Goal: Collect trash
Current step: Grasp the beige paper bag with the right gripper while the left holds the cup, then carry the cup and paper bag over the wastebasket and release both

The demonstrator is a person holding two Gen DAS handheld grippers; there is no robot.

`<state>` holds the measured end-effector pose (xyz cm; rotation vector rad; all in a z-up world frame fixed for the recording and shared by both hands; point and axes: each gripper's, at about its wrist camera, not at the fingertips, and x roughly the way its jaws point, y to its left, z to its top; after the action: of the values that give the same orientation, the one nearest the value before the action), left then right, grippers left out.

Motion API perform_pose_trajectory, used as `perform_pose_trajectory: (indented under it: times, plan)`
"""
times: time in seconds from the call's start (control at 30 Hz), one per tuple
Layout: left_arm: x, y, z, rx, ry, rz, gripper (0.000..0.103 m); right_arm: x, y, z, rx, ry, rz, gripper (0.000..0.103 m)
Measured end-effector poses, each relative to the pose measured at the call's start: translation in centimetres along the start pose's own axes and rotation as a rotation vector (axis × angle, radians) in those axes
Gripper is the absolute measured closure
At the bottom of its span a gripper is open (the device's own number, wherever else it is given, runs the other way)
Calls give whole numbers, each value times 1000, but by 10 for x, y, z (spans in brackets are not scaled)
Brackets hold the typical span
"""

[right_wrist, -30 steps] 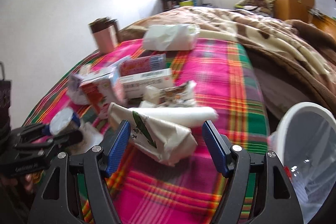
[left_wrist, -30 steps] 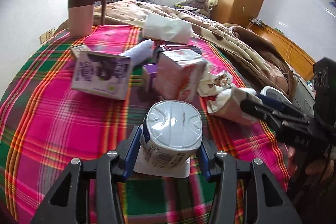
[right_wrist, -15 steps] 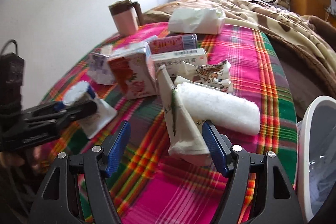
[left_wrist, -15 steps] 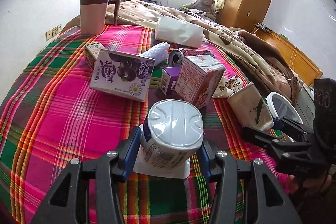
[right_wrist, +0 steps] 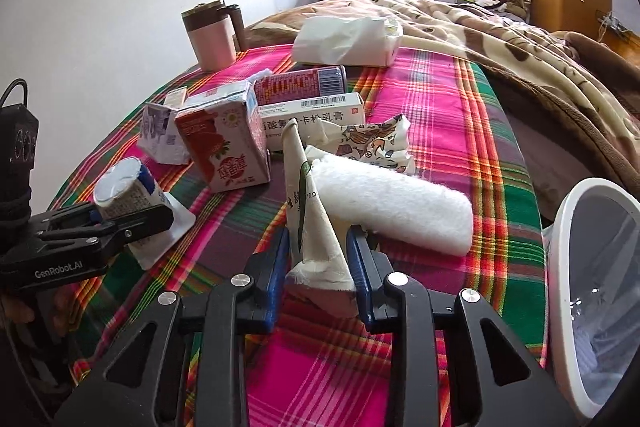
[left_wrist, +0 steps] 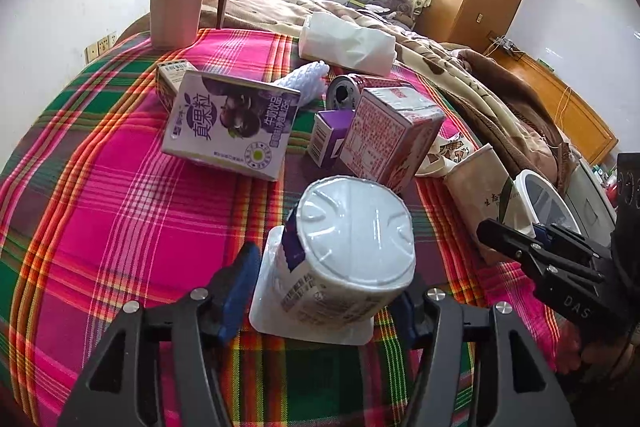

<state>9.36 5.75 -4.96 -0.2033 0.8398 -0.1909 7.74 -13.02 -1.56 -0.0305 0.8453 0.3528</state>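
The right gripper (right_wrist: 318, 259) has closed on a flattened paper cup (right_wrist: 310, 211), pinched near its crumpled end; it may slip free before reaching the bin (right_wrist: 592, 291) just beside the bed. The left gripper (left_wrist: 324, 291) clamps a yogurt cup (left_wrist: 348, 247), whose loose foil could snag.

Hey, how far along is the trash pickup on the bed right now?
Barely started: nothing is seen dropped in the bin yet, though its inside is mostly hidden. In hand: the left gripper is shut on a yogurt cup; the right gripper is shut on a flattened paper cup. Left on the blanket: purple carton, red carton, can, white box, wrapper.
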Motion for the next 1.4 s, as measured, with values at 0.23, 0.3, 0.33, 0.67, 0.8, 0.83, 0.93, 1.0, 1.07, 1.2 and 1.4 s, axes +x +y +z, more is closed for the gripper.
perform_pose_trajectory:
  times: [0.23, 0.3, 0.33, 0.67, 0.8, 0.83, 0.93, 1.0, 1.07, 1.2, 1.4]
  plan:
    - [-10, -8, 0, 35, -32, -14, 51, -9, 7, -2, 21, -22, 113, 85]
    - [-10, -9, 0, 35, -32, -20, 51, -10, 9, -4, 30, -22, 136, 86]
    - [-10, -9, -1, 34, -30, -20, 51, -10, 10, -4, 32, -21, 142, 86]
    - [-26, -14, -2, 45, -62, -28, 52, -20, 14, -7, 71, -57, 222, 88]
    - [-36, -21, 0, 62, -82, -31, 52, -32, 16, -3, 69, -95, 220, 88]
    - [-40, -23, 0, 66, -88, -33, 52, -34, 16, -2, 69, -103, 227, 88]
    - [-49, -27, 2, 74, -111, -34, 51, -43, 16, 0, 73, -137, 246, 88]
    - [-55, -29, 3, 81, -125, -28, 51, -49, 18, 2, 75, -159, 267, 88]
    - [-59, -29, 5, 82, -132, -25, 52, -53, 19, 2, 74, -175, 282, 88]
    - [-65, -31, 7, 83, -145, -29, 52, -62, 20, 7, 79, -208, 298, 88]
    - [-70, -44, 9, 108, -159, -50, 51, -77, 14, 9, 69, -250, 240, 88]
